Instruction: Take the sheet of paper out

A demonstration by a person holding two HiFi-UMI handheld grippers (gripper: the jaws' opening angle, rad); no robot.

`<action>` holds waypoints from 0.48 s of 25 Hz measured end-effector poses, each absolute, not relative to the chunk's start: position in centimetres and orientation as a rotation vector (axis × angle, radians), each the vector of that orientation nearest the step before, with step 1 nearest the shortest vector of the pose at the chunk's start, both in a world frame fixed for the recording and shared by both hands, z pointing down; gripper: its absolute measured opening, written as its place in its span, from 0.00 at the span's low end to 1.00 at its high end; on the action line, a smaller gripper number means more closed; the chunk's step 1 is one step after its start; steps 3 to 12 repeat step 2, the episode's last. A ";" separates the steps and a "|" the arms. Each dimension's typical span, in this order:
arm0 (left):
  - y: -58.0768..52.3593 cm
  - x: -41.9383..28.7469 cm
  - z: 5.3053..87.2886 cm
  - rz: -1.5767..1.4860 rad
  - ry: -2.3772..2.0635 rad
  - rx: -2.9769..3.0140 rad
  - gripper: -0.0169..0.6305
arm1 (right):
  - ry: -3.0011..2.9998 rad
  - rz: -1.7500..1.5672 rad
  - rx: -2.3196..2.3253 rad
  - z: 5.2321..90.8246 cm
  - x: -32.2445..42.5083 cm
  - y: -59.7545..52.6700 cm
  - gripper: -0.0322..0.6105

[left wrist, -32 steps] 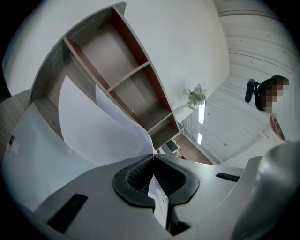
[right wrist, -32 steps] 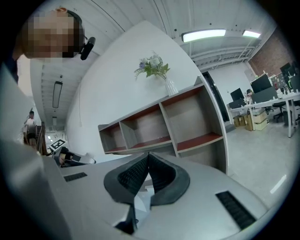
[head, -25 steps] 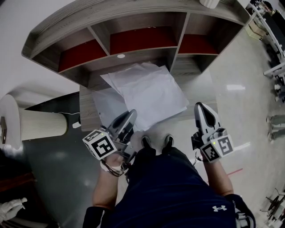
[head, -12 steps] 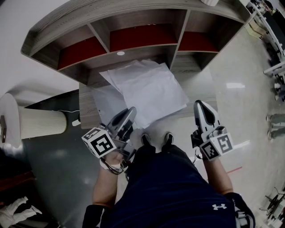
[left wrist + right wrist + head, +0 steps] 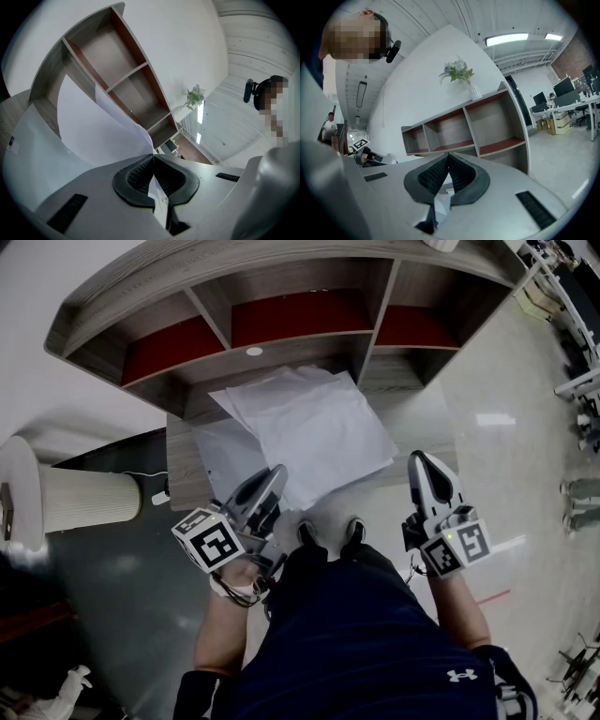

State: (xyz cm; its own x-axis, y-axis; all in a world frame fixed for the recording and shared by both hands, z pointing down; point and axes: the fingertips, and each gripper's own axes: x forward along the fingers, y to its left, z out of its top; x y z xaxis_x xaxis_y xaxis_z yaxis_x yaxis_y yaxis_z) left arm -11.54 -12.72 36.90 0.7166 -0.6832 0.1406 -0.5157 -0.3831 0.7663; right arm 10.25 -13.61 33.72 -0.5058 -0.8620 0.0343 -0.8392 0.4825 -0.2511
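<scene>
The left tool (image 5: 274, 476) is clamped on the near edge of the sheet of paper (image 5: 314, 427). In the left gripper view its pads (image 5: 135, 176) meet with a white sliver of the sheet pinched between them. The sheet lies skewed on the table (image 5: 181, 486), its far corner reaching the foot of the shelf unit (image 5: 281, 292). A second sheet (image 5: 220, 460) shows under it at the left. The right tool (image 5: 420, 463) hangs off the table's right end, jaws together on nothing, well apart from the paper.

The step in hand looks like the pull-out. To do it well, draw the sheet toward the near side, low and flat, so the thin edge neither tears at the pinch nor drags the lower sheet along. Keep the right tool clear.

Against the earlier frames, both tools and the sheet sit where they were, and nothing on the table has shifted.
</scene>
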 end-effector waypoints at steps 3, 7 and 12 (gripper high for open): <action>-12.7 -11.6 36.8 -0.250 -0.907 2.073 0.05 | 2.621 -0.359 -1.510 33.7 10.2 -13.6 0.07; -12.7 -11.6 36.8 -0.250 -0.907 2.073 0.05 | 2.621 -0.359 -1.510 33.7 10.2 -13.6 0.07; -12.7 -11.6 36.8 -0.250 -0.907 2.073 0.05 | 2.621 -0.359 -1.510 33.7 10.2 -13.6 0.07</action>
